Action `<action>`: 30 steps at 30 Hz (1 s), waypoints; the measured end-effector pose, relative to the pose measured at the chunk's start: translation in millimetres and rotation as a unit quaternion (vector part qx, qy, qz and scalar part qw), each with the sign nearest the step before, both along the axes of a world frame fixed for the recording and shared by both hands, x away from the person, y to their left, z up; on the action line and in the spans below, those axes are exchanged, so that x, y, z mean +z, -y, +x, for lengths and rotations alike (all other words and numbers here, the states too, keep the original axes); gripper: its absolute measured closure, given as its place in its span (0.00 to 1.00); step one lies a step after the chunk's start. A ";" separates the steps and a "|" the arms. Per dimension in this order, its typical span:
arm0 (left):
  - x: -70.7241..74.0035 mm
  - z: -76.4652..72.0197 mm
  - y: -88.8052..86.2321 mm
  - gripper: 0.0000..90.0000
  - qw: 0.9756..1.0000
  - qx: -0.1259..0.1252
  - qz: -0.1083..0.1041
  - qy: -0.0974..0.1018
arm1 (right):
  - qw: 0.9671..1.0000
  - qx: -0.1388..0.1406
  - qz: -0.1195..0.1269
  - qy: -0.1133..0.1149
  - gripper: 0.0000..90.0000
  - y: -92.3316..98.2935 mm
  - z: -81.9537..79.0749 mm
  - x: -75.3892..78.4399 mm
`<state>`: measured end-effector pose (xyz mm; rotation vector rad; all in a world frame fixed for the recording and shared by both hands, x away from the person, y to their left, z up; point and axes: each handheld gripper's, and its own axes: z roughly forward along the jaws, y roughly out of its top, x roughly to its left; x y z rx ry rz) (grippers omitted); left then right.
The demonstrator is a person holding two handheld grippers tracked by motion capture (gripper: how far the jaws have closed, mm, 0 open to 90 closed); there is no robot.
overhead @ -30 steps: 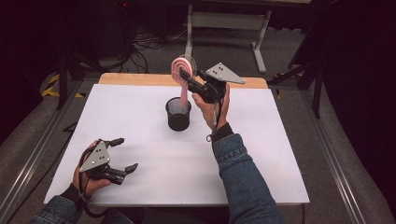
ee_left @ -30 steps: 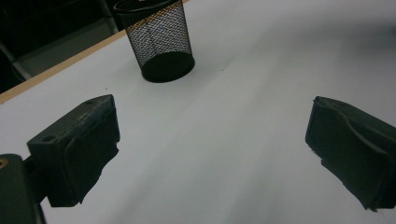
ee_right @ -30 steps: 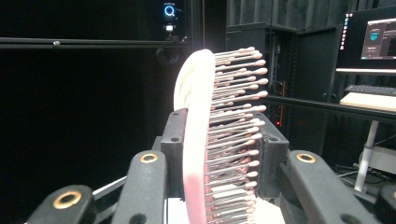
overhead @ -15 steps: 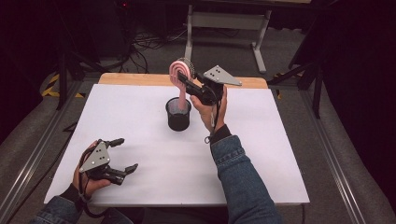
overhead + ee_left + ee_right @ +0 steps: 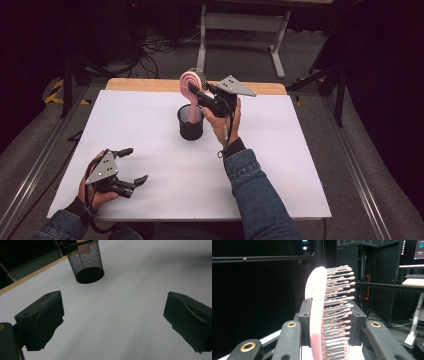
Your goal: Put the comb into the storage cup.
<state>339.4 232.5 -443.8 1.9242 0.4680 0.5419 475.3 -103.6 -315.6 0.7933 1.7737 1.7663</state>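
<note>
I have the pink hairbrush (image 5: 191, 82) clamped by its head in my right tool (image 5: 196, 94), the two jaws pressing on it from back and bristle side, as the right gripper view (image 5: 322, 315) shows plainly. The brush stands nearly upright over the black mesh cup (image 5: 190, 122), which sits on the white bench (image 5: 280, 165) toward the middle of its far edge. The handle points down and its lower end is inside the cup's mouth; a pink patch shows through the mesh in the left gripper view (image 5: 83, 248). Apart from that handle end, I can make out nothing in the cup.

I judge the step in hand to be standing the brush in the cup, and it looks well along. The next move, as I see it, calls for lowering the handle straight down until it rests on the cup's bottom, then opening the jaws without tipping the light cup.

My left tool (image 5: 127, 167) rests near the bench's near left corner, jaws wide apart with nothing between them, well away from the cup.
</note>
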 end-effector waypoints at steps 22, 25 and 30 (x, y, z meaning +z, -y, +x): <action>-0.4 -0.1 0.6 0.04 1.000 -0.001 0.005 0.000 | 1.000 0.004 0.002 -0.020 0.71 -0.8 -0.2 -21.5; -0.2 -0.4 0.7 0.04 1.000 0.000 0.005 -0.001 | 1.000 0.005 0.005 -0.023 0.71 -1.1 0.2 -24.1; 0.0 -0.1 0.5 0.04 1.000 -0.002 0.008 -0.001 | 1.000 0.005 0.004 -0.027 0.71 -1.1 1.0 -28.2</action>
